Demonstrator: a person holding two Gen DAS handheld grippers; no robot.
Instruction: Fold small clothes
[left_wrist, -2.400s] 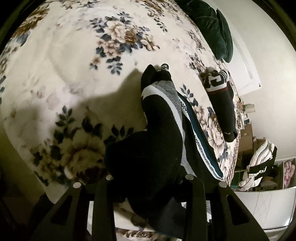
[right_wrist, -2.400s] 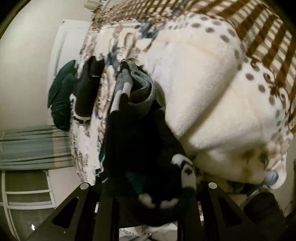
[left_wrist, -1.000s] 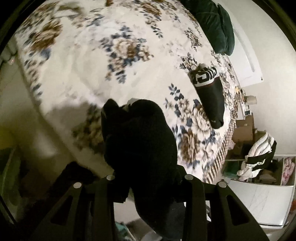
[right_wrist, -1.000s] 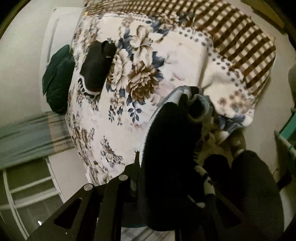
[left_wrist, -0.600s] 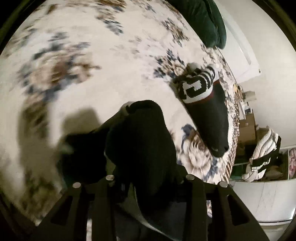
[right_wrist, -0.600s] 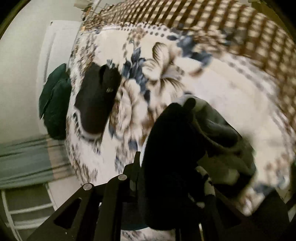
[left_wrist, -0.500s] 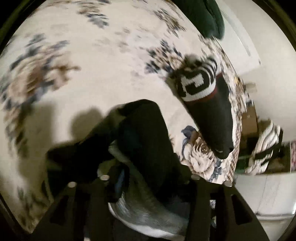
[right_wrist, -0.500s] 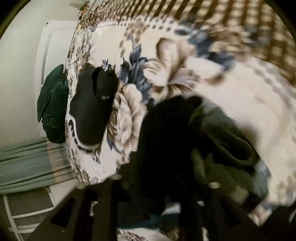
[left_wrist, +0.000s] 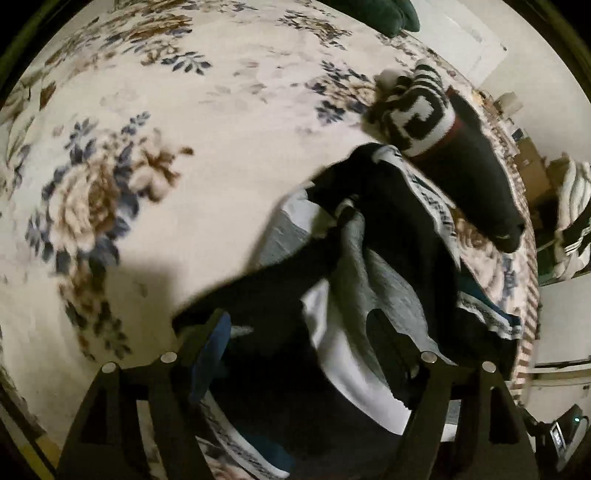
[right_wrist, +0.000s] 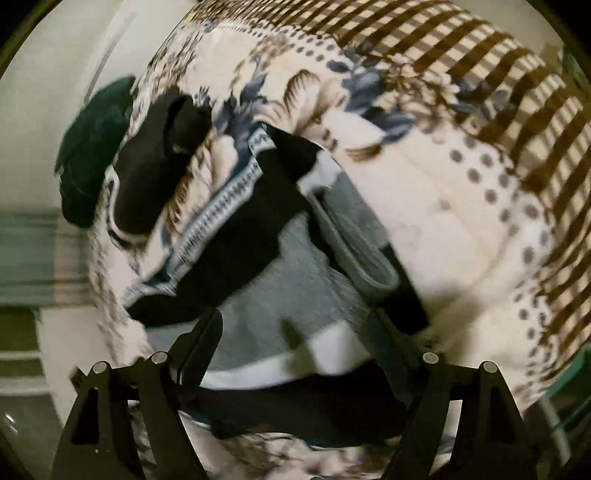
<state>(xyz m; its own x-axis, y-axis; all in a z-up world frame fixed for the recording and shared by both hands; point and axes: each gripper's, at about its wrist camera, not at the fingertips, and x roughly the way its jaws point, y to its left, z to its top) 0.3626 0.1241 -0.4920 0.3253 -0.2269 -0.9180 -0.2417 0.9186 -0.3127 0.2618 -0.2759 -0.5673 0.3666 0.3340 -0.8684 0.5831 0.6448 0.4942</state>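
Note:
A small black, grey and white garment (left_wrist: 388, 258) with a patterned waistband lies crumpled on the floral blanket (left_wrist: 184, 110). My left gripper (left_wrist: 299, 343) hangs just over its near end, jaws opening, cloth lying loose between the fingers (left_wrist: 212, 347). In the right wrist view the same garment (right_wrist: 295, 266) spreads below my right gripper (right_wrist: 295, 332), whose jaws are also opening and whose pads stand off the cloth. A folded black sock with a white patterned cuff (left_wrist: 461, 173) lies right beside the garment, and the right wrist view shows that sock (right_wrist: 155, 177) too.
A dark green pillow (right_wrist: 92, 147) rests at the head of the bed. The blanket's brown checked border (right_wrist: 480, 55) marks the bed edge. Off the bed, a heap of striped clothing (left_wrist: 572, 221) sits by cardboard boxes.
Both grippers came down from above the bed edge to the blanket beside the sock. Their jaws spread apart, and the bunched garment dropped out and fell open.

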